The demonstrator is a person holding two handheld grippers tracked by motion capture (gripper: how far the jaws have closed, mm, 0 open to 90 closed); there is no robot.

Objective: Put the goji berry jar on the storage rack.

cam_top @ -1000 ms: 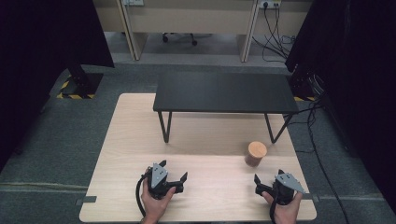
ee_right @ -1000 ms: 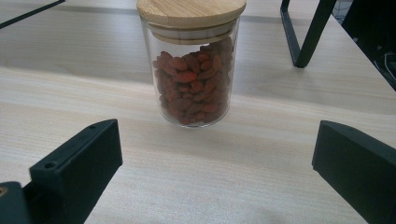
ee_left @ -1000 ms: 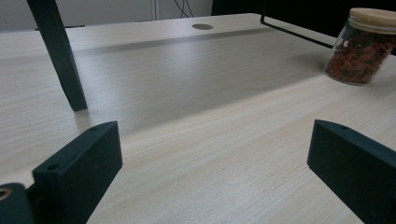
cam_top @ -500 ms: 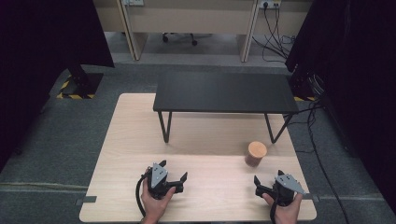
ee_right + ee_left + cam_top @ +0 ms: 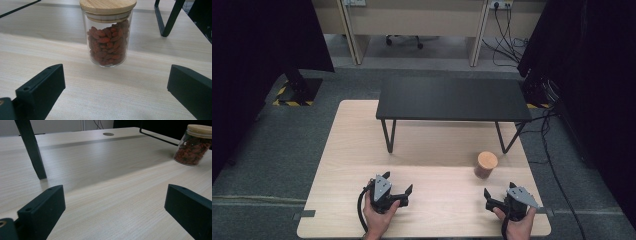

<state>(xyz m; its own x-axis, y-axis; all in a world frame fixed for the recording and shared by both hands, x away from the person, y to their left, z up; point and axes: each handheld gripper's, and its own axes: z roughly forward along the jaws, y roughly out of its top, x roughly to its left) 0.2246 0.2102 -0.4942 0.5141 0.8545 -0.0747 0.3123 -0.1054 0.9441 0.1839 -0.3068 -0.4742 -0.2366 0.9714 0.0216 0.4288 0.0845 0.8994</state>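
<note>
At lower left of the high view, the left gripper (image 5: pixel 401 192) is resting on the table (image 5: pixel 347 150), jaws apart and holding nothing. Right of centre, the jar (image 5: pixel 486 165) is standing upright, lid on. At lower right, the right gripper (image 5: pixel 495 199) is facing it, jaws apart; likely next: advancing to straddle the jar.

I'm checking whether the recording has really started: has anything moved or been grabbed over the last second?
Nothing has visibly changed. The left gripper and right gripper rest at the near edge of the wooden table, jaws open and empty, as before. The lidded jar of red dried fruit stands untouched near the black shelf.
</note>
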